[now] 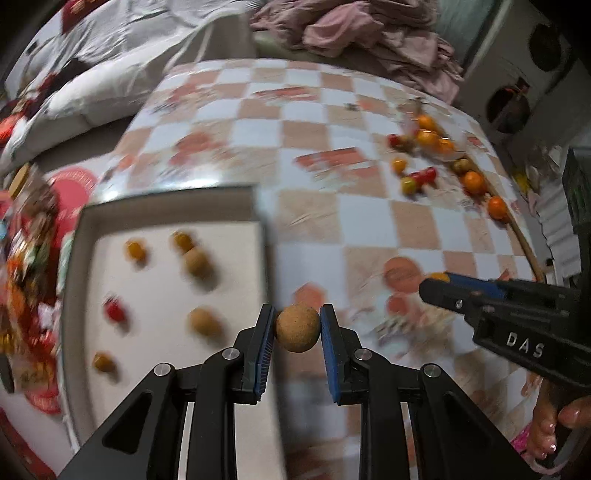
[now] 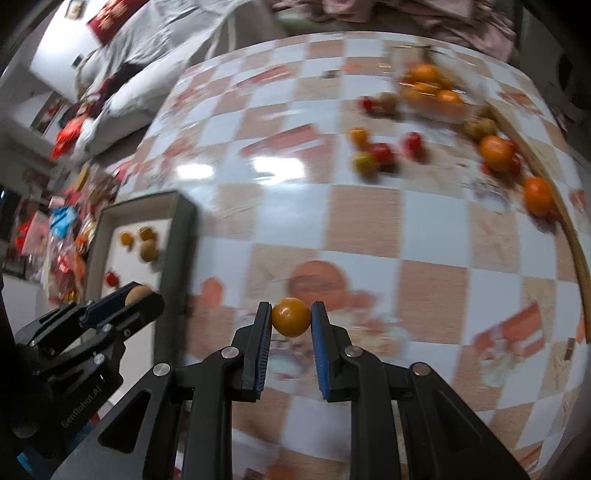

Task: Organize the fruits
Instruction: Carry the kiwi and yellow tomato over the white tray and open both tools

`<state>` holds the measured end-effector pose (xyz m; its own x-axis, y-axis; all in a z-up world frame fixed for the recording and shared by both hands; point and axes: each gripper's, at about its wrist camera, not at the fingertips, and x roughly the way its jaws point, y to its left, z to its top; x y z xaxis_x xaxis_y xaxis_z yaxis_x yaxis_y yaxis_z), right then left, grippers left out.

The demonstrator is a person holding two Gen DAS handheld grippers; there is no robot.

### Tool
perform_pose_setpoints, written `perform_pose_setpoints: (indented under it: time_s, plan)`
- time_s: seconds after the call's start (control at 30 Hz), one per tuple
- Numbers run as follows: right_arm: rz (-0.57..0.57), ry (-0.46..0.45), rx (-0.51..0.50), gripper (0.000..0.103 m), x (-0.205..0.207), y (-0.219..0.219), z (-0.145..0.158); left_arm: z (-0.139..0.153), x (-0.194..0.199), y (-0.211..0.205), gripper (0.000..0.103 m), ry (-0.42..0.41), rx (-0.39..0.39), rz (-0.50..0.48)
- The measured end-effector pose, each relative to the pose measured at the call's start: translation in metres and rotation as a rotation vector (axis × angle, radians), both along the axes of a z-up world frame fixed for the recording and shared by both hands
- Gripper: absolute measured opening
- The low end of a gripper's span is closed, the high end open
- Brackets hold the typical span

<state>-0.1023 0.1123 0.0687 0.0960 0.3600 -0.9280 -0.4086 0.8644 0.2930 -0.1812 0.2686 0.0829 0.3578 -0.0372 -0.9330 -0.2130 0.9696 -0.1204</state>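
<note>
My left gripper [image 1: 297, 329] is shut on a round tan-brown fruit [image 1: 297, 328], just right of the right wall of a shallow white box [image 1: 264, 236] that holds several small fruits [image 1: 199, 261]. My right gripper [image 2: 291, 317] is shut on a small orange-yellow fruit [image 2: 291, 316] above the checkered tablecloth. The right gripper also shows in the left wrist view [image 1: 439, 282] at the right. The left gripper shows at the left of the right wrist view [image 2: 138, 295], beside the box [image 2: 181, 236]. Both views are motion-blurred.
Loose orange, red and green fruits [image 1: 417, 179] lie scattered at the table's far right, some near a curved wooden rim [image 2: 576, 236]. Snack packets [image 1: 26, 280] are piled left of the box. Bedding and pink clothes [image 1: 354, 33] lie beyond the table.
</note>
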Motion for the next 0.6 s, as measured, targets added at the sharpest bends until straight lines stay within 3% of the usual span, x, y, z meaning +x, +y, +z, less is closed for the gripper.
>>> perform_pose_setpoints:
  time_s: [0.37, 0.6]
  plan:
    - [0.206, 0.008, 0.017, 0.023, -0.038, 0.097, 0.004, -0.016, -0.078, 0.080, 0.026, 0.059, 0.032, 0.222]
    - [0.319, 0.042, 0.002, 0.023, -0.066, 0.149, -0.011, -0.035, -0.108, 0.112, 0.026, 0.089, 0.059, 0.315]
